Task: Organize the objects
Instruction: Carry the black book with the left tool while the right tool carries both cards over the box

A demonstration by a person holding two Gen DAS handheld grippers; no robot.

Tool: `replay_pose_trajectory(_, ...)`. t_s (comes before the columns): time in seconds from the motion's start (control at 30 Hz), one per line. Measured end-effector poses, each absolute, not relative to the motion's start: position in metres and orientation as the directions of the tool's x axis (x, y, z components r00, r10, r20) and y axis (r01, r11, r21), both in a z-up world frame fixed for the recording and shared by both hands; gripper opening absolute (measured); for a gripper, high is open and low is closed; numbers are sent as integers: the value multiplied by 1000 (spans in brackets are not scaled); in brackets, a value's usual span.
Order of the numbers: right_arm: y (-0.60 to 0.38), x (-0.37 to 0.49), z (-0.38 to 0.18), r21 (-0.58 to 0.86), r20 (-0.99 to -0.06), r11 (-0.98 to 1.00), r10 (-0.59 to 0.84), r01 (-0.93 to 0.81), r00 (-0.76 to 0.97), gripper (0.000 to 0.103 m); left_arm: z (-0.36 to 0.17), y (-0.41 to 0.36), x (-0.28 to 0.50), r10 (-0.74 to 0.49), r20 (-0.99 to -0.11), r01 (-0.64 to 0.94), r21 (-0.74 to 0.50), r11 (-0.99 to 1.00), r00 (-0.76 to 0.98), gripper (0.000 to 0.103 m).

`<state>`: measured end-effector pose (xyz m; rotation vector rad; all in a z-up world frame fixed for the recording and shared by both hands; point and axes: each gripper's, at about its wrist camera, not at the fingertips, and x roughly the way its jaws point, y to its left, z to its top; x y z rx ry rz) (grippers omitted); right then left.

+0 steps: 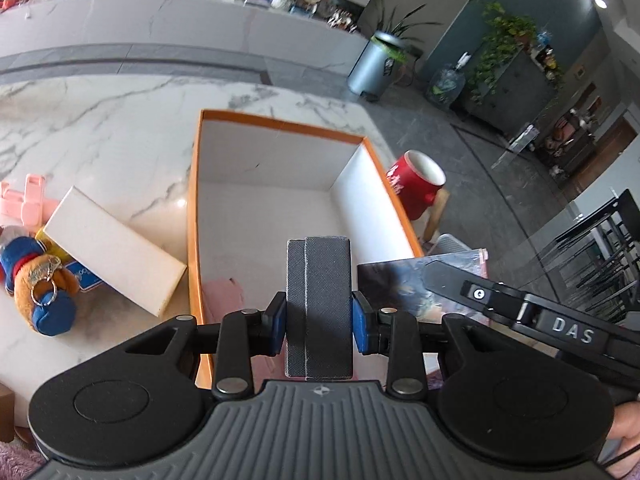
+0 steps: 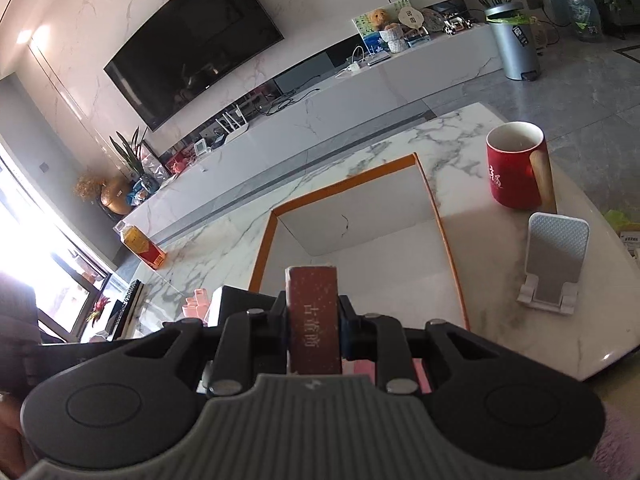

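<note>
Left wrist view
Left claw (image 1: 319, 320): partly closed, its blue pads pressing both sides of a dark grey textured case (image 1: 319, 304) held upright.
Box (image 1: 280, 200): orange-rimmed, white inside, straight ahead of and below the claw, on the marble table (image 1: 100, 140).
Left of claw: white flat box (image 1: 116, 250) lying tilted beside the orange rim; plush bear (image 1: 38, 284) and a pink item (image 1: 24, 200) further left.
Right of claw: red mug (image 1: 416, 182) past the box's far right corner; the other gripper's black arm (image 1: 520, 308) reaches in low.

Right wrist view
Right claw (image 2: 314, 324): narrowly closed on a reddish-brown book (image 2: 314, 320), spine upward.
Box (image 2: 360, 240): directly ahead, beneath the book.
Right of claw: white phone stand (image 2: 554, 260) near, red mug (image 2: 514, 164) beyond it.
Left of claw: orange carton (image 2: 144, 248) well off on the table.
</note>
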<state>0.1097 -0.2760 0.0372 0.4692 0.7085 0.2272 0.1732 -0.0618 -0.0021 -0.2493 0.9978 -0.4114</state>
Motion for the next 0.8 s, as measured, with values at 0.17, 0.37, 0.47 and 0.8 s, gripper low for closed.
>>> replay_pose_trajectory(0.17, -274, 127, 24, 482, -591, 874, 373, -57, 715, 24, -18, -65, 182, -409, -798, 186, -364, 912, 443, 38)
replay_pose_trajectory(0.37, -275, 139, 15, 450, -623, 891, 360, -59, 695, 24, -31, -86, 182, -366, -841, 189, -315, 930, 397, 38)
replay_pose_trajectory(0.47, -279, 142, 13, 445, -631, 894, 358, -58, 688, 24, -37, -94, 182, -300, -870, 203, -237, 950, 391, 38)
replay_pose_trajectory(0.8, -264, 154, 2, 398, -692, 914, 357, -82, 627, 24, -42, -111, 176, -126, -916, 253, -28, 967, 381, 38)
